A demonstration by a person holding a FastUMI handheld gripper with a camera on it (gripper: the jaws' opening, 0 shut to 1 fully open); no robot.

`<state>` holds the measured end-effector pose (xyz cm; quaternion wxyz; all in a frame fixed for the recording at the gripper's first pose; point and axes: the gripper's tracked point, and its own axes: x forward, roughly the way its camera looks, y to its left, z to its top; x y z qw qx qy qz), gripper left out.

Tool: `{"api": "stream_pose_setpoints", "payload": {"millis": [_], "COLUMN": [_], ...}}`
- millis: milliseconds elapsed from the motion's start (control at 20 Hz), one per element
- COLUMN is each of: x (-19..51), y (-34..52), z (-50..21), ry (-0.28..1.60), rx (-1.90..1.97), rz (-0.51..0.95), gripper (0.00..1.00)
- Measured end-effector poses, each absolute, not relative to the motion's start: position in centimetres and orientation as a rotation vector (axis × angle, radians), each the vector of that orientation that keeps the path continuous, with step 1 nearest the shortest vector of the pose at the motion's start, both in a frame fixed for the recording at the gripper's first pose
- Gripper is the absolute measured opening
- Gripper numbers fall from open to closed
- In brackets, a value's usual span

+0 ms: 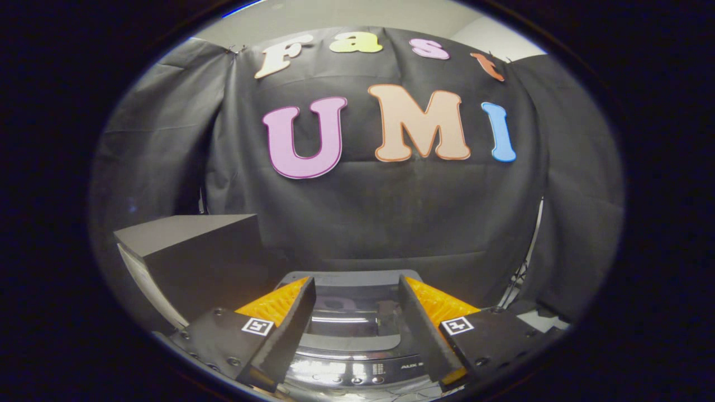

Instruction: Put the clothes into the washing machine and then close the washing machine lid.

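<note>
My gripper [356, 287] is open, its two fingers spread wide with nothing between them. Below and just ahead of the fingers lies the top of the washing machine [357, 368], glossy and dark, with a row of small buttons near me. Its lid [354, 321] looks shut: a dark glass panel that mirrors the wall. No clothes are in sight.
A dark grey box-like block [195, 251] stands to the left of the machine, its flat top higher than my fingers. Black cloth hangs as a wall close behind the machine. Thin cables run down at the right, beside the cloth.
</note>
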<state>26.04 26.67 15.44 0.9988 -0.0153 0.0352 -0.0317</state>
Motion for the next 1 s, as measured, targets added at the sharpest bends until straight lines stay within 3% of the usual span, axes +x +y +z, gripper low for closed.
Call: {"api": "stream_pose_setpoints", "payload": {"millis": [600, 1000], "x": [17.6, 11.4], "y": [23.7, 22.7], "z": [17.0, 12.2], "ry": [-0.099, -0.137], "rx": [-0.092, -0.015], "rz": [-0.002, 0.086], "gripper": [0.93, 0.95]}}
